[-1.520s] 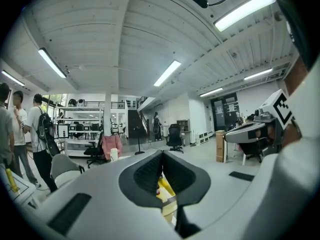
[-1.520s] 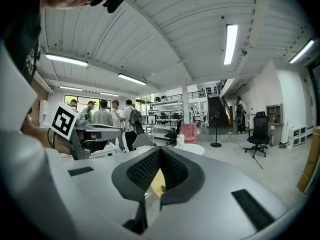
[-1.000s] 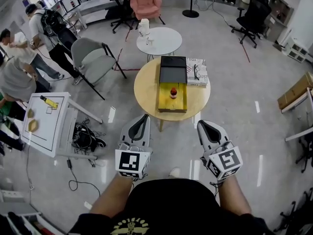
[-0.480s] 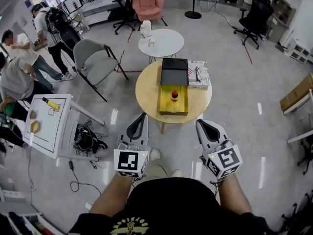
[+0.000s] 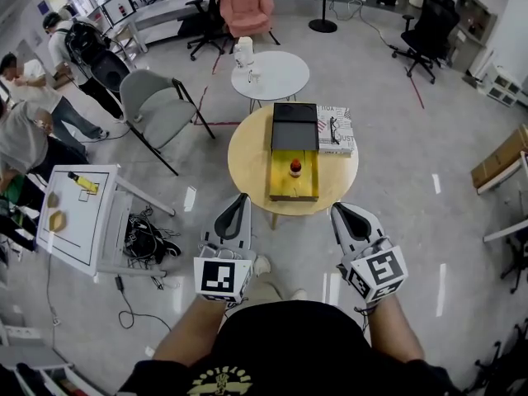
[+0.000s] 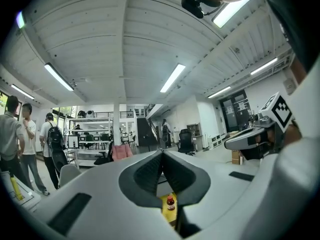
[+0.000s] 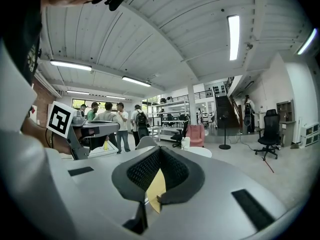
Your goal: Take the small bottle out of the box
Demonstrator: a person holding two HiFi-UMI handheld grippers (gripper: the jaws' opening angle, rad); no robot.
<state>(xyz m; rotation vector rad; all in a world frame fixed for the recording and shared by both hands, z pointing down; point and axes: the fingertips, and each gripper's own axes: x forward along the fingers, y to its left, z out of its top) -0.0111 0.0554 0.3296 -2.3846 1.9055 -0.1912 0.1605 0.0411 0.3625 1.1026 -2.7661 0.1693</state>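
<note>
- Workshop floor, pale grey, seen from above: white side table (image 5: 74,221) at 9 o'clock of the person, grey chair (image 5: 157,97) at 10 o'clock.
- Left gripper (image 5: 240,200): jaws together at the tips with nothing between them. It is held low at 7 o'clock of the round wooden table, well apart from it.
- Round wooden table (image 5: 247,155): at 12 o'clock of the person.
- Yellow box (image 5: 280,190): lies open across the middle of the tabletop, with its black lid (image 5: 294,124) laid back toward 12 o'clock.
- Small bottle (image 5: 294,167): red-capped, upright inside the box near its middle, with nothing touching it.
- Book stack (image 5: 333,126): at 2 o'clock on the tabletop, just beside the lid.
- Right gripper (image 5: 340,213): jaws closed and empty, at 5 o'clock of the table and well apart from it.
- Step in hand, as judged: the approach, with no reach begun and the bottle not yet taken.
- Next move calls for: closing in on the table, spreading one gripper's jaws, descending over the box, pinching the bottle's body, and lifting it straight up clear of the box walls.
</note>
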